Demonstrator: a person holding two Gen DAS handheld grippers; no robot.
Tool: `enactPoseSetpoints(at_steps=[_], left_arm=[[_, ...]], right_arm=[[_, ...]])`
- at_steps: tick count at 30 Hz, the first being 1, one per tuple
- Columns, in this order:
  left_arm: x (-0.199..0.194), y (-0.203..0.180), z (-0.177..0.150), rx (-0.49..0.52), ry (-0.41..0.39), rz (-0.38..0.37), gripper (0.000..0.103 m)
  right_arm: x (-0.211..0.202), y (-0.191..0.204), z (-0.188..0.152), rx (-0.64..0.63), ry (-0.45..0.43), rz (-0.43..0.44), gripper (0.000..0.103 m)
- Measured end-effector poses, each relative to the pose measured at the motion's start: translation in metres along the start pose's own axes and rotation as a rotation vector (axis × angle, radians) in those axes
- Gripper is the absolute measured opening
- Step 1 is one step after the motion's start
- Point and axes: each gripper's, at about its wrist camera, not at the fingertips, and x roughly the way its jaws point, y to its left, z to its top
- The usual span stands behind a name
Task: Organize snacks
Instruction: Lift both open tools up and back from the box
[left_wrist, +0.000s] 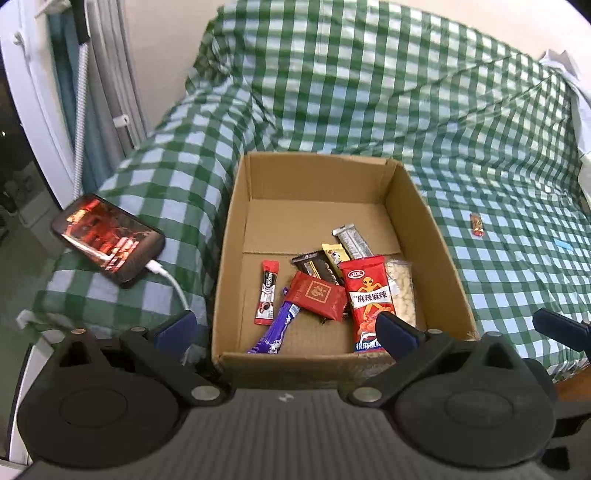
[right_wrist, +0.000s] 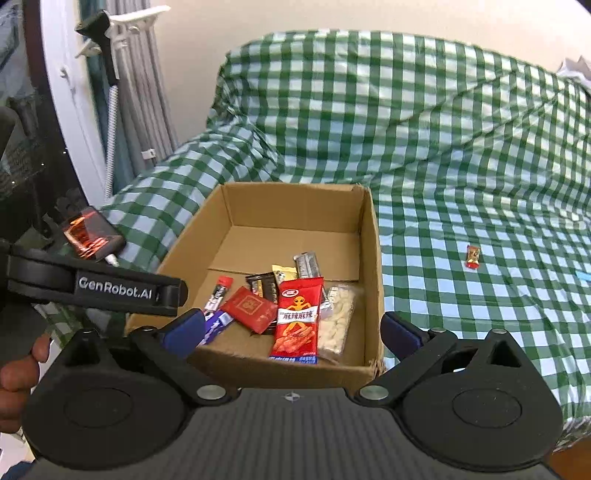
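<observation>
An open cardboard box (left_wrist: 236, 206) (right_wrist: 373, 240) sits on a green checked sofa cover. Inside lie several snacks: a red spicy-strip pack (left_wrist: 367, 295) (right_wrist: 297, 317), a red square pack (left_wrist: 319, 295) (right_wrist: 251, 308), a purple bar (left_wrist: 277, 332) (right_wrist: 216, 325), a coffee stick (left_wrist: 266, 291), a clear peanut pack (left_wrist: 400, 291) (right_wrist: 338, 321) and dark bars behind. One small red candy (left_wrist: 477, 224) (right_wrist: 472, 257) lies on the cover right of the box. My left gripper (left_wrist: 284, 328) is open and empty over the box's near edge. My right gripper (right_wrist: 291, 332) is open and empty there too.
A phone (left_wrist: 107, 236) (right_wrist: 90, 236) with a lit screen and white cable lies on the sofa arm left of the box. The left gripper's body (right_wrist: 92, 282) crosses the right wrist view at left. A small blue scrap (left_wrist: 563, 245) lies far right. Curtains and a window frame stand at left.
</observation>
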Motion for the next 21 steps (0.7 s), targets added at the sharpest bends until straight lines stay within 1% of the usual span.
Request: enactPoseSetpoints(at_steps=[4, 10, 17, 21], left_arm=[[-0.022, -0.003, -0.012, 0.010, -0.039, 0.011, 0.103], [-0.045, -0.005, -0.027, 0.002, -0.077, 0.014, 0.103], [-0.064, -0.013, -0.037, 0.020, -0.114, 0.009, 0.103], [-0.068, -0.015, -0.040, 0.021, -0.119, 0.003, 0.103]], right_arm=[[-0.022, 0.006, -0.008, -0.021, -0.042, -0.002, 0.102], [-0.047, 0.009, -0.017, -0.041, -0.079, -0.008, 0.102], [-0.064, 0.012, -0.026, -0.052, -0.109, -0.017, 0.102], [-0.070, 0.012, -0.028, -0.058, -0.118, -0.026, 0.102]])
